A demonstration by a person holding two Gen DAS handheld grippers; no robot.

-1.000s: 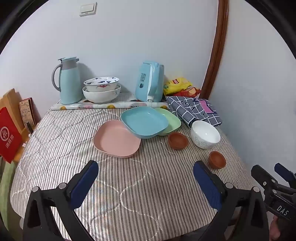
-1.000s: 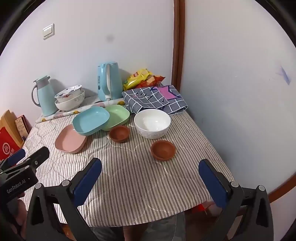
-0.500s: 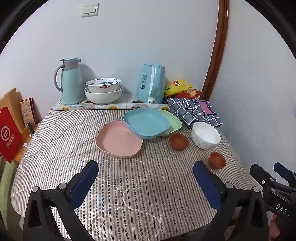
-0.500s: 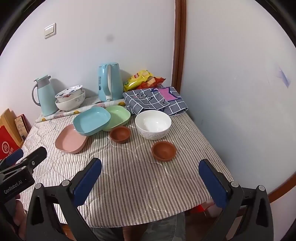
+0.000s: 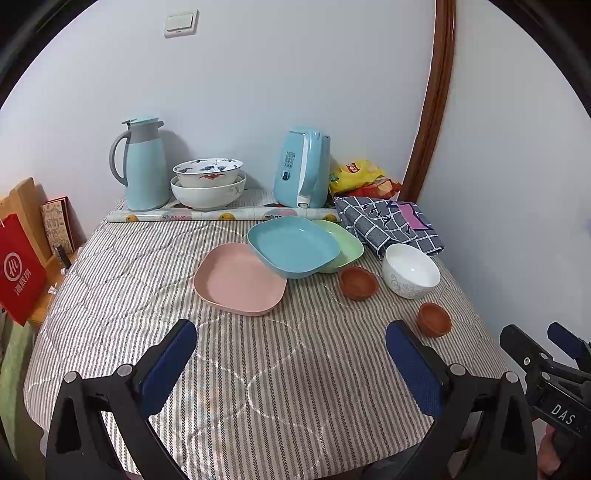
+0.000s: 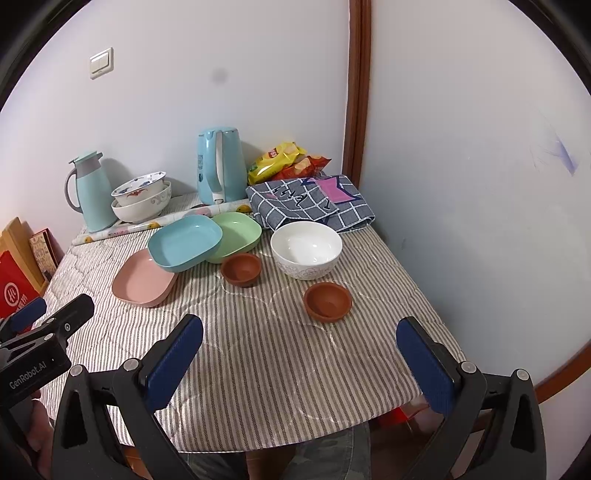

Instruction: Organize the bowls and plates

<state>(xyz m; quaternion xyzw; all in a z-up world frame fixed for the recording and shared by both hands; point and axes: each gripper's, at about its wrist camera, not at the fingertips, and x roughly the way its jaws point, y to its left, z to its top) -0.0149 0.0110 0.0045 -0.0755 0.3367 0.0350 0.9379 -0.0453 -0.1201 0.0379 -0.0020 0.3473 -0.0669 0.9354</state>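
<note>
Both tongs, left (image 5: pixel 291 356) and right (image 6: pixel 299 350), hang wide apart and empty over the striped table (image 5: pixel 258 369). On it lie three plates, pink (image 5: pixel 240 278), blue (image 5: pixel 293 245) and green (image 5: pixel 345 243), overlapping; one white bowl (image 6: pixel 306 249); two brown bowls (image 6: pixel 242 268) (image 6: pixel 328 301). Behind stand two nested bowls (image 5: pixel 208 182), a flask (image 5: pixel 142 162), a kettle (image 5: pixel 303 168), snack bags (image 5: pixel 360 177) and a checked cloth (image 5: pixel 391 223).

Pale walls (image 5: pixel 295 92) meet at corner, brown wooden trim (image 6: pixel 356 92), light switch (image 5: pixel 181 24); striped quilted tablecloth (image 5: pixel 258 369).
</note>
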